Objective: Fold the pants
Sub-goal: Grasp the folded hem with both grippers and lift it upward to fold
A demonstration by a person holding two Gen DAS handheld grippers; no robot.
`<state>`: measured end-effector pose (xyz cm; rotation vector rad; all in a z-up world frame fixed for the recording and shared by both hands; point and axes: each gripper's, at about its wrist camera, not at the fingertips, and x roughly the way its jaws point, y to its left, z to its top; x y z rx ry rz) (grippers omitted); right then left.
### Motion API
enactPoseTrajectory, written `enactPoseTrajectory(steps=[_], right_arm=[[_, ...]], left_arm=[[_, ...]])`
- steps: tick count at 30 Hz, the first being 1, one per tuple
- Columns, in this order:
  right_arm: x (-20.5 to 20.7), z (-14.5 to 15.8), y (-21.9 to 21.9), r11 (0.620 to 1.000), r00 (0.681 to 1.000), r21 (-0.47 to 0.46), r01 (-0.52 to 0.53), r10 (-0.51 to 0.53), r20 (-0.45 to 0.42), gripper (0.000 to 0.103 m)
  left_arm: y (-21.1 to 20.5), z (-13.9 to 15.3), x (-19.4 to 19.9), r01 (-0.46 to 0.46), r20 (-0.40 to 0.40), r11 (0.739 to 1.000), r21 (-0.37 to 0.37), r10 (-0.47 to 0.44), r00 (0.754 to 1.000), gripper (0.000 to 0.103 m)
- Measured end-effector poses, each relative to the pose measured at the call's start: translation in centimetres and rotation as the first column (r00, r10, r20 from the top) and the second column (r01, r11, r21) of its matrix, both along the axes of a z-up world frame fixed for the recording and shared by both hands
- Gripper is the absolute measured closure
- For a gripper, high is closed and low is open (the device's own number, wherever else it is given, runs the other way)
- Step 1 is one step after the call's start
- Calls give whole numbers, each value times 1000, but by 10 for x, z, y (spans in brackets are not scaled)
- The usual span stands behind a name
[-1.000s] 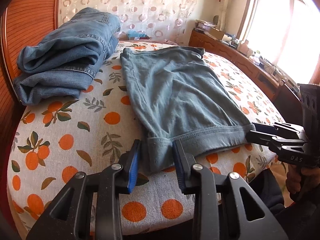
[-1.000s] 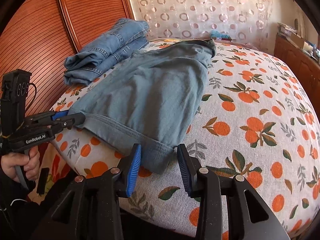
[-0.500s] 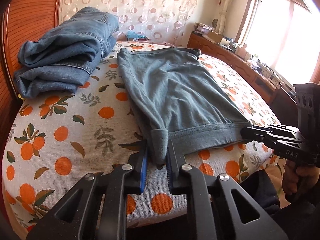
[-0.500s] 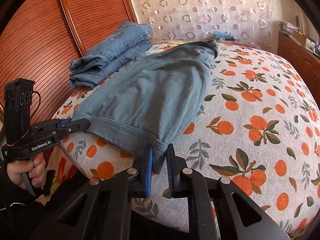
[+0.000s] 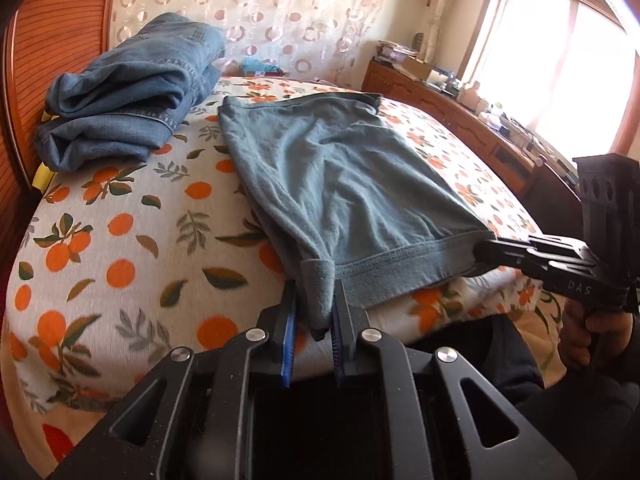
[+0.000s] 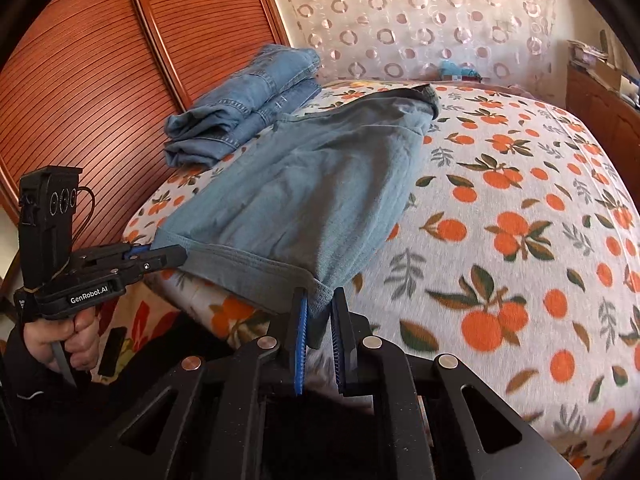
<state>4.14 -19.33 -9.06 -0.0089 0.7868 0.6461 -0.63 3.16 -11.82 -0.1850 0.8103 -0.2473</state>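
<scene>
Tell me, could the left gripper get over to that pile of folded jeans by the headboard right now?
Probably not right away. The left gripper is shut on a corner of the grey-green pants, as is the right gripper. The bedspread between it and the folded jeans lies bare, so it would only need to let go first.

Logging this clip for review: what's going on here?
A person holds two grippers at the near hem of grey-blue pants spread on an orange-print bed. The left gripper and right gripper have just closed, each pinching one hem corner. Folded jeans sit by the headboard.
</scene>
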Motion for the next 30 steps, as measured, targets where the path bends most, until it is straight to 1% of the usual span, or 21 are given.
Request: enactPoseTrajectory(steps=[3,6,8,12,16,21,24,30], right_arm=[[-6,7,-6,1000,1000,10,-1,1,4,92],[-2,16,-10,1000,1000,19,2,-2,21,92],[6,24,-11,1000,999,27,3,-4,38,92],[28,45,-5,1000,995,14,11,-13,102,92],[63,57,3,1000,993,5,25,-25,119,92],[107,53,16,999,996,10,43,-44,79,92],[135,45,27,999,997,-13,51,-51,56,92],[177,38,44,997,997,-20,75,-74,25,92]], left_arm=[[1,6,-4,12,8,1000,-16,-12,1000,88],[3,9,1,15,19,999,-31,-14,1000,88],[6,13,10,10,31,999,-32,-9,999,87],[8,30,36,2,77,1000,-22,-1,997,87],[12,42,70,-7,99,1000,3,7,995,87],[17,46,111,-18,94,999,37,14,995,87],[23,41,135,-23,67,999,43,20,998,87],[24,32,161,-34,44,996,86,31,999,87]])
